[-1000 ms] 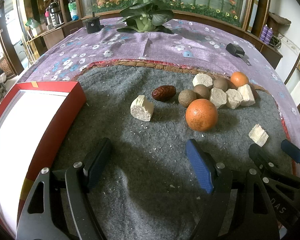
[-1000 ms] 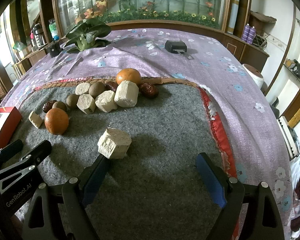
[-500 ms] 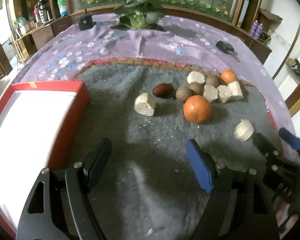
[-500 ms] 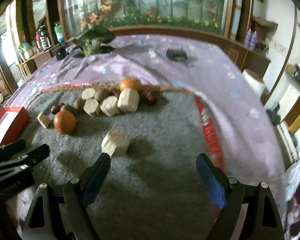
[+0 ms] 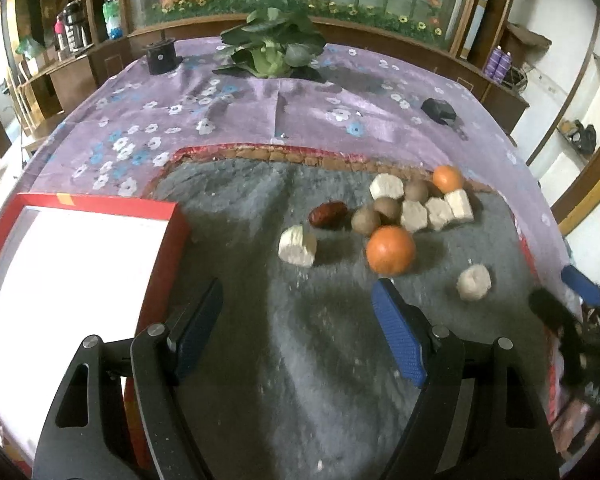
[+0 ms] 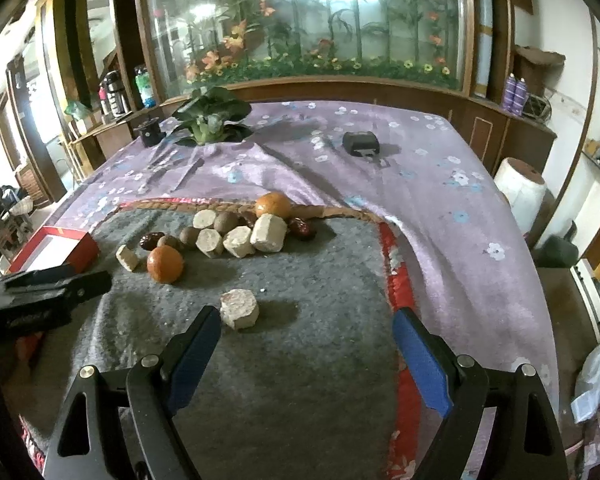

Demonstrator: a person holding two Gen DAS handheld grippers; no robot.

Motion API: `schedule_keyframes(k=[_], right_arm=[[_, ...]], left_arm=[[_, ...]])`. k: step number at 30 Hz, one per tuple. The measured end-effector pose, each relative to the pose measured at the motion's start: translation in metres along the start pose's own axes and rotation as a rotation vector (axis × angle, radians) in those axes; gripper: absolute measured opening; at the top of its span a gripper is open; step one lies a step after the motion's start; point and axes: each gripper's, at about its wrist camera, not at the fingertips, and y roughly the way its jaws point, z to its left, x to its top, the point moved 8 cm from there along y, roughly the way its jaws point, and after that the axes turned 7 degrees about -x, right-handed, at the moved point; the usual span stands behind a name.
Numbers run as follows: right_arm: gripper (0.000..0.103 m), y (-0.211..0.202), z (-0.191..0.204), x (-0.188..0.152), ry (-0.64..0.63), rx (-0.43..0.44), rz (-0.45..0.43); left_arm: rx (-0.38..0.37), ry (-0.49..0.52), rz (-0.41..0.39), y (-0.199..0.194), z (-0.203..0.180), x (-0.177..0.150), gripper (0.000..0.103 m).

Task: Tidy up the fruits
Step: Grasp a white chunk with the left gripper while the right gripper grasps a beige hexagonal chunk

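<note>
A pile of fruits lies on the grey felt mat (image 5: 300, 360): a large orange (image 5: 390, 249), a small orange (image 5: 447, 178), a red date (image 5: 327, 214), brown round fruits (image 5: 366, 221) and several pale cut chunks (image 5: 415, 215). One chunk (image 5: 297, 246) lies left of the pile, another (image 5: 473, 282) right of it. My left gripper (image 5: 298, 324) is open and empty above the mat, short of the large orange. My right gripper (image 6: 306, 340) is open and empty; the loose chunk (image 6: 239, 308) lies just beyond its left finger. The large orange (image 6: 165, 264) is further left.
A red box with a white inside (image 5: 60, 272) stands at the mat's left edge. On the purple flowered cloth (image 5: 260, 112) stand a leafy plant (image 5: 272, 48), a black block (image 5: 161, 56) and a black device (image 5: 438, 109). A white roll (image 6: 520, 188) stands past the table's right edge.
Both grippers have pulled back and risen, so the fruit pile sits farther off. The chunk by the right gripper now lies on its other face. Both grippers stay open.
</note>
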Motion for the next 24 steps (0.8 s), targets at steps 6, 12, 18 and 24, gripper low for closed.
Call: schedule_keyframes(k=[6,12,18,24], right_arm=[[0.087,0.003,0.007,-0.001,-0.04,0.02,0.004],[0.082,0.008,0.008,-0.001,-0.037,0.047,0.015],[0.074,0.014,0.008,-0.002,-0.031,0.076,0.032],[0.067,0.017,0.01,-0.002,-0.041,0.101,0.041]], left_arm=[[0.035,0.023,0.021,0.017,0.006,0.01,0.078],[0.048,0.071,0.029,0.027,0.008,0.016,0.075],[0.052,0.112,0.041,0.036,0.004,0.016,0.05],[0.032,0.111,0.038,0.037,0.006,0.016,0.023]])
